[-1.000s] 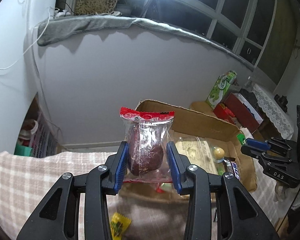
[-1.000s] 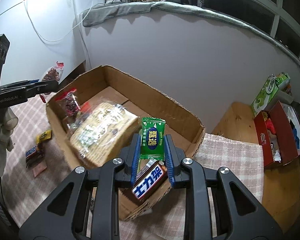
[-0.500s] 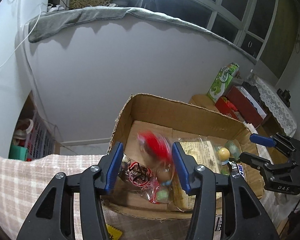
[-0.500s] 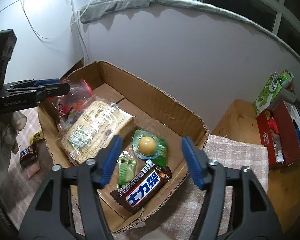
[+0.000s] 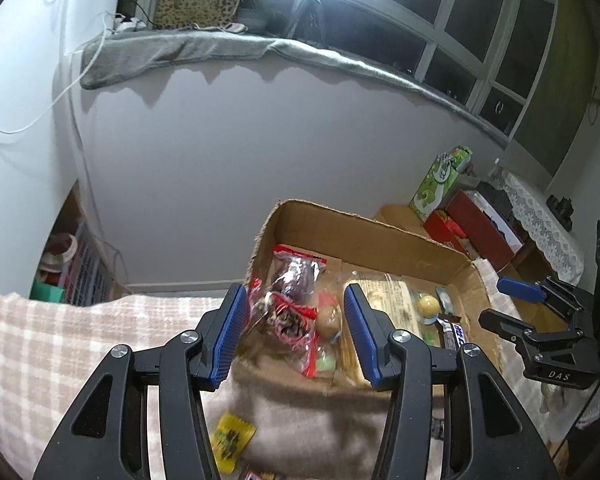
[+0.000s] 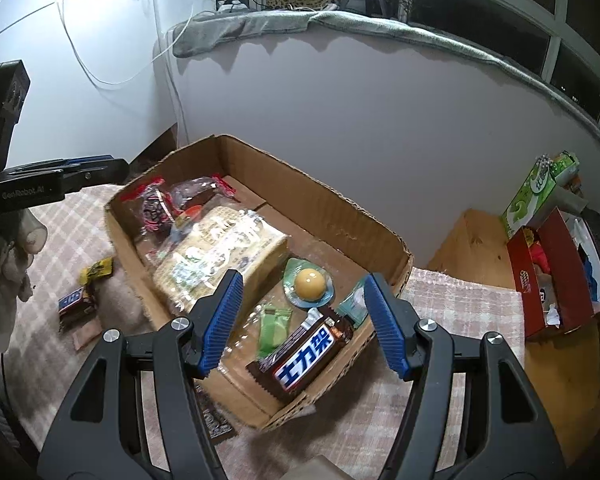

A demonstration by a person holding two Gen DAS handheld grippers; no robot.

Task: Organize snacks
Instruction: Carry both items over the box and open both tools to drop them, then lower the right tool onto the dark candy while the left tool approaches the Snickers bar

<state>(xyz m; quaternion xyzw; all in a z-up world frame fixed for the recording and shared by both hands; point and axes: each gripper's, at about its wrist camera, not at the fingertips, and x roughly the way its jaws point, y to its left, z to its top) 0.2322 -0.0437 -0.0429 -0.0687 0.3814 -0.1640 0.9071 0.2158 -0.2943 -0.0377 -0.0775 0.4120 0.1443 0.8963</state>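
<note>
An open cardboard box sits on a checked cloth and holds several snacks: a large cracker pack, a brown chocolate bar, a small green packet, a yellow jelly cup and red-edged clear packets. My left gripper is open and empty just above the box's near left end. My right gripper is open and empty above the box's near right end. Each gripper shows in the other's view, the right one and the left one.
Loose snacks lie on the cloth outside the box: a yellow packet, a dark bar and a yellow packet in the left wrist view. A red box and a green carton stand on a wooden table at the right.
Both grippers opened. The left let its red-topped clear packet fall into the box; the right let its green packet fall in beside the chocolate bar. Both now hold nothing.
</note>
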